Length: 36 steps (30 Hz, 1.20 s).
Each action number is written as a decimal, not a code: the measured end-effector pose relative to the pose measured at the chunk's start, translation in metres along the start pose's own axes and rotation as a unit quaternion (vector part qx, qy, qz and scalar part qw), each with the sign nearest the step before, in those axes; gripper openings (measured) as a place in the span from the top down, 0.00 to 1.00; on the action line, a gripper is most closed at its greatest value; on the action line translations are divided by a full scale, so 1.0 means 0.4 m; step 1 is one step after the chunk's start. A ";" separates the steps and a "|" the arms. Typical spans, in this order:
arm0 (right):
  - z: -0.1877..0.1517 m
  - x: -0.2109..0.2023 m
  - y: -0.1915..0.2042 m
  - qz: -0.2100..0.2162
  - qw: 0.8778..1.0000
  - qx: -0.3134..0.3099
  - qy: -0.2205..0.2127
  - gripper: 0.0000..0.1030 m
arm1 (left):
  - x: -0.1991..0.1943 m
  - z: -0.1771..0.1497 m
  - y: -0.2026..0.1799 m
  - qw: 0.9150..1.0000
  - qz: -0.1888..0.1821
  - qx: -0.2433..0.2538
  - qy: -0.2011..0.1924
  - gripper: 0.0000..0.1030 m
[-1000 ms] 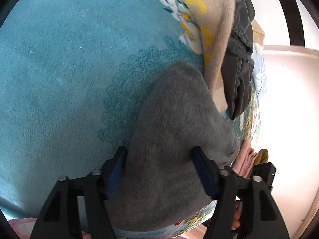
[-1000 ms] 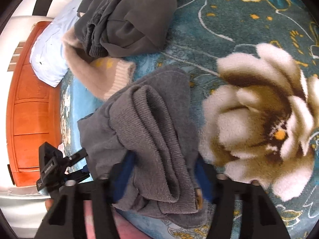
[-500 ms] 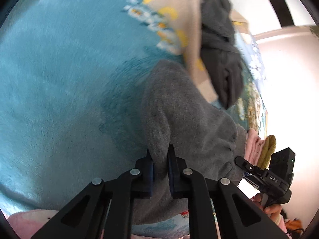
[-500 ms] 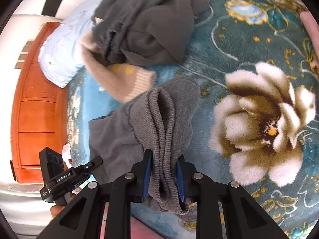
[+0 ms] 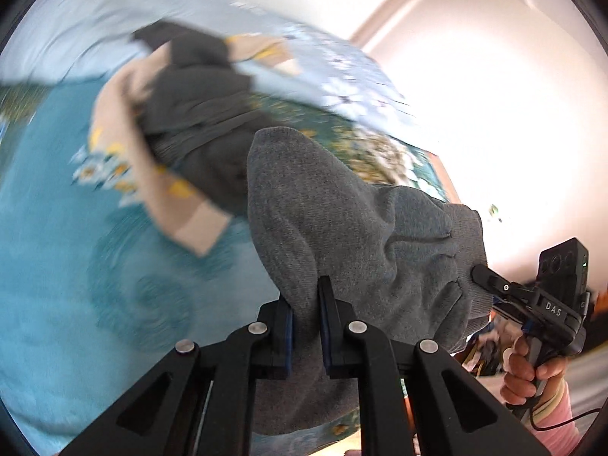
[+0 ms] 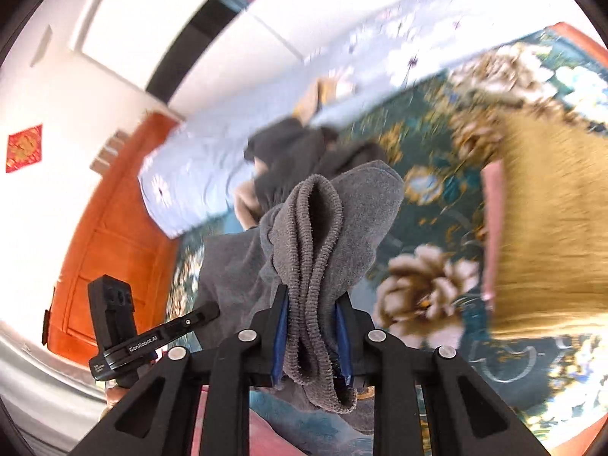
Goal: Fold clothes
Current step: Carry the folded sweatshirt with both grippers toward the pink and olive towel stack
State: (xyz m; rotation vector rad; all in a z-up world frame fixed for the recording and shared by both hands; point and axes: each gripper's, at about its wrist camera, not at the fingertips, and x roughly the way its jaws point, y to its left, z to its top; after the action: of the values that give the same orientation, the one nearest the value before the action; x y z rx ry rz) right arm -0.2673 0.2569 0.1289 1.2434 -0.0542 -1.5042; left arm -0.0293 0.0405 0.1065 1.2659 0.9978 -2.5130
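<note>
A grey knit sweater (image 5: 342, 220) hangs lifted above the bed, stretched between both grippers. My left gripper (image 5: 306, 304) is shut on a pinch of its plain fabric. My right gripper (image 6: 311, 326) is shut on its bunched ribbed hem (image 6: 315, 235). In the left wrist view the right gripper (image 5: 494, 285) shows at the far right, held by a hand in a pink sleeve (image 5: 551, 414). In the right wrist view the left gripper (image 6: 197, 315) shows at the lower left.
Behind the sweater lie a dark grey garment (image 5: 197, 114) and a beige one with yellow marks (image 5: 129, 159) on the teal floral blanket (image 5: 57, 266). A mustard-yellow garment (image 6: 551, 235) lies at the right. A pale blue pillow (image 6: 190, 174) rests against the orange wooden headboard (image 6: 114, 247).
Both grippers closed on the grey sweater, then rose fast with it. The sweater has left the blanket and now hangs between them; the bed looks farther away and blurred.
</note>
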 end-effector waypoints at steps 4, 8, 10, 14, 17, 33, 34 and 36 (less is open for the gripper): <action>0.007 -0.124 -0.043 -0.003 0.999 0.005 -0.046 0.76 | 0.000 0.017 -0.130 0.999 0.021 -0.015 -0.046 0.89; 0.029 -0.216 -0.113 -0.004 0.997 0.018 -0.076 0.76 | 0.028 0.048 -0.247 0.999 0.014 0.023 -0.042 0.89; 0.038 -0.249 -0.149 -0.007 0.996 0.025 -0.086 0.76 | 0.060 0.066 -0.296 0.998 0.007 0.039 -0.038 0.89; 0.071 -0.316 -0.223 -0.014 0.994 0.038 -0.105 0.76 | 0.134 0.111 -0.382 0.998 -0.010 0.064 -0.022 0.89; 0.103 -0.362 -0.282 -0.023 0.992 0.046 -0.116 0.76 | 0.199 0.149 -0.438 0.997 -0.024 0.074 -0.008 0.89; 0.165 -0.369 -0.621 -0.065 0.983 0.131 -0.108 0.76 | 0.519 0.219 -0.562 0.993 -0.040 0.082 0.069 0.89; 0.163 -0.357 -0.645 -0.067 0.982 0.141 -0.106 0.76 | 0.538 0.219 -0.558 0.994 -0.037 0.078 0.073 0.89; 0.155 -0.329 -0.689 -0.072 0.979 0.164 -0.100 0.76 | 0.567 0.213 -0.543 0.995 -0.035 0.061 0.074 0.89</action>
State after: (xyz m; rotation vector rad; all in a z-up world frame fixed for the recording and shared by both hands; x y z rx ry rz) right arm -0.5253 0.4217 0.0703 1.3728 -0.3653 -1.7945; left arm -0.3181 0.1878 0.0769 1.4966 0.9454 -2.6007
